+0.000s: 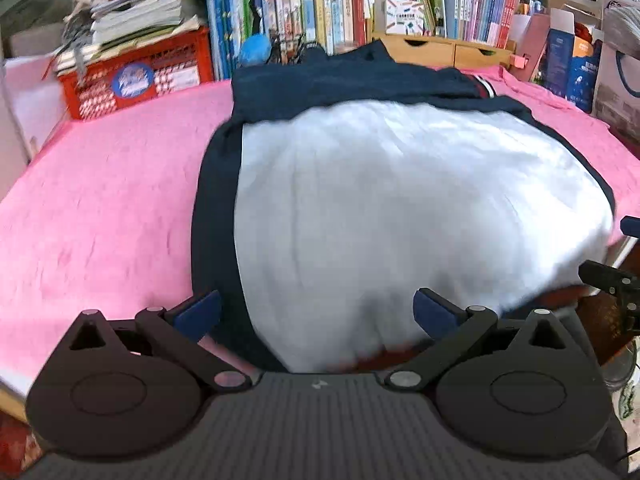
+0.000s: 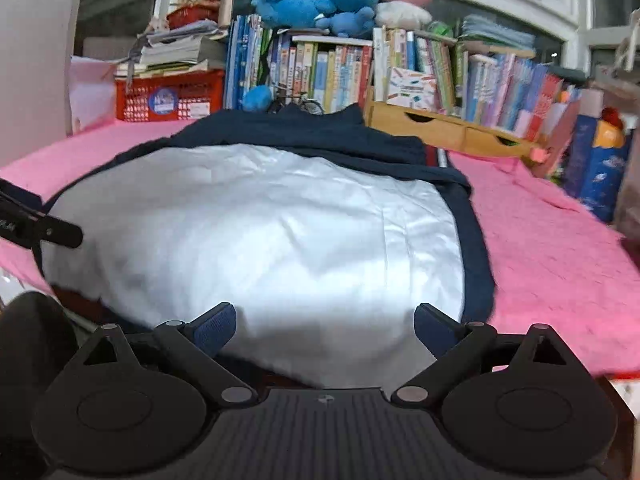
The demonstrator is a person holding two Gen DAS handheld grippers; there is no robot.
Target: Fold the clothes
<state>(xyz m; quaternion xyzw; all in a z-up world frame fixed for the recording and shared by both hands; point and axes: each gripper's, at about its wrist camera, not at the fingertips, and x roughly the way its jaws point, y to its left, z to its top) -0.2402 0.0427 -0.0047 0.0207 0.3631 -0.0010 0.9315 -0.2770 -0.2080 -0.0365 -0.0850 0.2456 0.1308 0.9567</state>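
Both claws stand wide apart with nothing between the pads: left claw (image 1: 316, 312) and right claw (image 2: 325, 326) each hover at the near edge of the garment (image 1: 400, 200), gripping nothing. Garment is a navy piece with a pale, shiny lining face up, lying spread on the pink cover (image 1: 100, 200) of the table, roughly centre, collar end toward the far side by the books (image 1: 320, 12). A navy border shows down the left edge in the left wrist view and down the right edge in the right wrist view. A bunched navy part with a red-white striped trim (image 1: 484, 88) sits at the far right of it. Near hem seems to hang slightly over the table's near edge.

Step, as I judge it: between folds, no hold taken, claws lined up for a fresh grab. Pictures are motion-blurred, so exact contact with the cloth is unclear; pads look just above or beside it, not pinching.

Next move likely calls for each claw to pinch a near corner or side edge, catching both lining and navy shell together, then carry it across evenly. Slippery lining may slide out.
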